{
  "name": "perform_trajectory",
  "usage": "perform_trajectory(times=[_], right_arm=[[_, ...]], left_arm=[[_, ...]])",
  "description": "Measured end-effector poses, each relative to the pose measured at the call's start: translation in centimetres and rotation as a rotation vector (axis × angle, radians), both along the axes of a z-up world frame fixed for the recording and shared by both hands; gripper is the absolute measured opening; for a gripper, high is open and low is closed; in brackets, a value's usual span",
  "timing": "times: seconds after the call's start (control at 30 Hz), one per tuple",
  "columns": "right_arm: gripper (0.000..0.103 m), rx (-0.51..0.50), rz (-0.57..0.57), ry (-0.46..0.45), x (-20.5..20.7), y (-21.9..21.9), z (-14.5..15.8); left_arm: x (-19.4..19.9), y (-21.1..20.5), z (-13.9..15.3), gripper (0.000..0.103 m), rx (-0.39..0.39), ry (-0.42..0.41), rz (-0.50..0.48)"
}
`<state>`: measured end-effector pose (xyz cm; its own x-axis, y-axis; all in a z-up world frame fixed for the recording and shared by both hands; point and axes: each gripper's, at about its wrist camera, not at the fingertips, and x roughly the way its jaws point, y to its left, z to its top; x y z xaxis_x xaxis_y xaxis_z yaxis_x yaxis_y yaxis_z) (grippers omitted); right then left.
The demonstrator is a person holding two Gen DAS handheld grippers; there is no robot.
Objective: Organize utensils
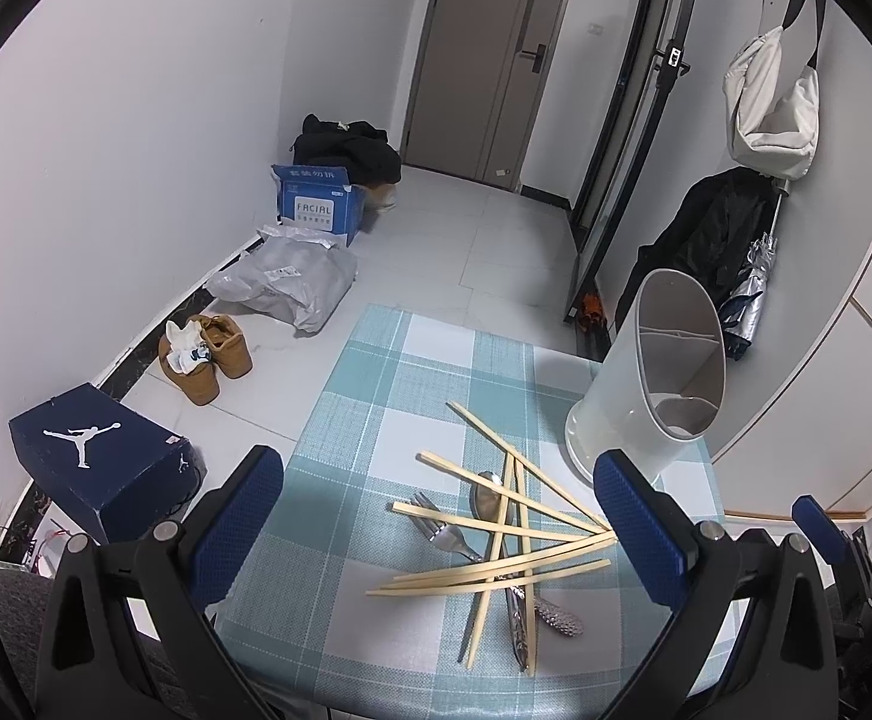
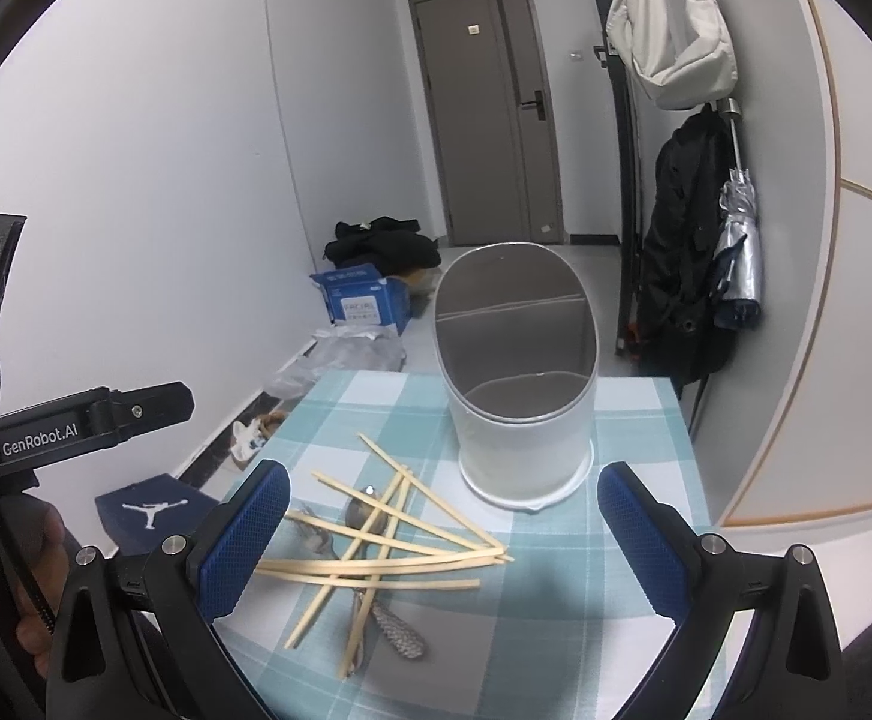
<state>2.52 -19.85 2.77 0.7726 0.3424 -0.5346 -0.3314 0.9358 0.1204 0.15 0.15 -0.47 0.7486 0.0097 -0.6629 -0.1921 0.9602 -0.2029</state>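
Chopsticks [image 1: 499, 531] lie crisscrossed in a loose heap on a checked tablecloth [image 1: 376, 396], with a spoon [image 1: 490, 495] and a fork [image 1: 439, 531] pinned beneath them, as a person prepares to sort the utensils into a white divided holder [image 1: 652, 384].

Both tools hover above the near edge of the table. The left gripper [image 1: 436, 534] has its blue pads spread wide with nothing between them, and the heap sits framed in the gap. The right gripper [image 2: 442, 540] is equally wide and empty, with the heap low and to the left in its view and the holder directly ahead. Such a stance suggests the sorting has not begun and a first pick is being lined up.

The holder stands upright on the far right part of the cloth, apart from the pile, its slanted mouth turned towards the cameras and its inner dividers showing. That placement appears meant to give easy access for dropping pieces in from the near side.

The chopsticks fan out with no common direction. Several run roughly left to right and converge near the pile's right side, while others run near to far across them. The spoon's long axis runs near to far, bowl at the far end; its textured handle [image 1: 559, 618] pokes out at the near side.
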Motion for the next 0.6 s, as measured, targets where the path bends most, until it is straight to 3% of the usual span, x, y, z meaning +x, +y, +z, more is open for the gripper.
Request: perform_trajectory(times=[0.6], right_arm=[[0.103,0.008,0.01,0.023,0.18,-0.21,-0.3]], left_arm=[[0.14,0.08,-0.37,0.102,-0.035,0.018,0.011]])
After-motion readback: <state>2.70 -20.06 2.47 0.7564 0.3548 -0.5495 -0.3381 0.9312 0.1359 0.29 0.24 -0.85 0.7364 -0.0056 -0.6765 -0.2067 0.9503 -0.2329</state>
